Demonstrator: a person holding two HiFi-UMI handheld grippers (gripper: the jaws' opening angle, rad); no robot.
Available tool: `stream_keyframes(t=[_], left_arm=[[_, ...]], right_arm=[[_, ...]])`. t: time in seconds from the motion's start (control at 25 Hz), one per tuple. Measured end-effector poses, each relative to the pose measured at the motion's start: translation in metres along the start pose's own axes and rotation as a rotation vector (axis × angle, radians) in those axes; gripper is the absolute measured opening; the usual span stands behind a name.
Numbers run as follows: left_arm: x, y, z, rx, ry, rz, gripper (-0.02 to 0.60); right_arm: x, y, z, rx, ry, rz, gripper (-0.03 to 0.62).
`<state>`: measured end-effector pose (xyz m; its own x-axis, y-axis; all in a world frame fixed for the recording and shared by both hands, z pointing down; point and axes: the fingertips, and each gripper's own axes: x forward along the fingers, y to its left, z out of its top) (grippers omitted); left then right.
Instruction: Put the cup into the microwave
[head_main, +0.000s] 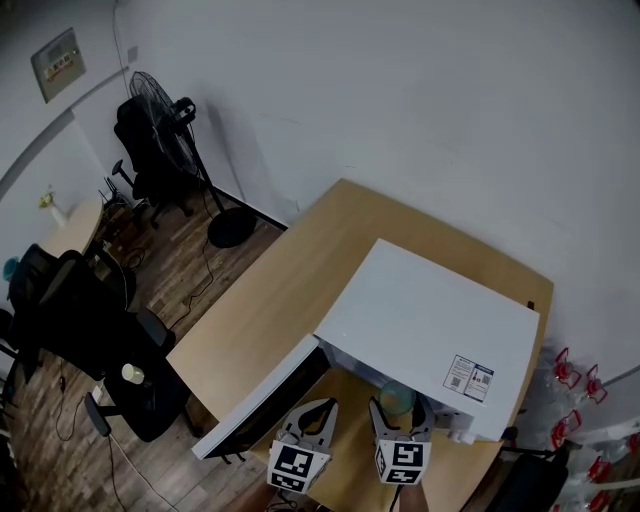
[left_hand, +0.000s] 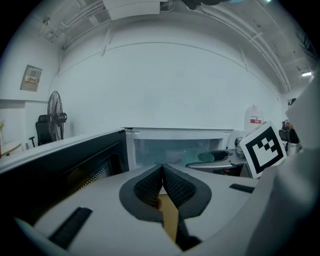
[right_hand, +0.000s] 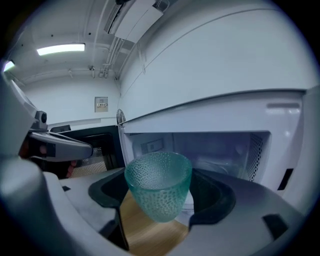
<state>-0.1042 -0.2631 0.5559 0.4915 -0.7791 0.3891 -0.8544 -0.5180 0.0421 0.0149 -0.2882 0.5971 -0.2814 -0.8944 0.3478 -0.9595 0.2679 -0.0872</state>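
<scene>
While the right gripper (right_hand: 161, 196) holds it, the cup (right_hand: 157, 182) looks dimpled, teal.

In the head view the microwave (head_main: 420, 320) hides its own cavity under its top, and only the rim of the cup (head_main: 396, 397) shows below its front edge. The left gripper (head_main: 313, 410) and right gripper (head_main: 401, 407) are cut off by the bottom edge. The print on the sticker (head_main: 468, 377) on the microwave is too small to read.

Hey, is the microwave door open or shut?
Open: the door stands out leftward, and the cavity shows behind the cup.
</scene>
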Motion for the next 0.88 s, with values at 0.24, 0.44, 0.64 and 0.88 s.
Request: stream_keyframes(t=[0.24,0.44,0.64,0.88], left_arm=[[0.016,0.006,-0.002,-0.005,0.014,0.003,0.023],[0.025,0.009,-0.007,-0.011,0.034,0.006,0.023],[0.031,0.010,-0.014,-0.013,0.056,0.003,0.023],[0.037,0.009,-0.018,-0.014,0.068,0.004,0.023]], right_arm=[[0.016,-0.007,-0.005,0.020,0.010,-0.012,0.387],[0.027,-0.013,-0.006,0.021,0.012,-0.021,0.387],[0.035,-0.019,-0.006,0.023,0.009,-0.028,0.387],[0.043,-0.027,-0.009,0.026,0.011,-0.036,0.387]])
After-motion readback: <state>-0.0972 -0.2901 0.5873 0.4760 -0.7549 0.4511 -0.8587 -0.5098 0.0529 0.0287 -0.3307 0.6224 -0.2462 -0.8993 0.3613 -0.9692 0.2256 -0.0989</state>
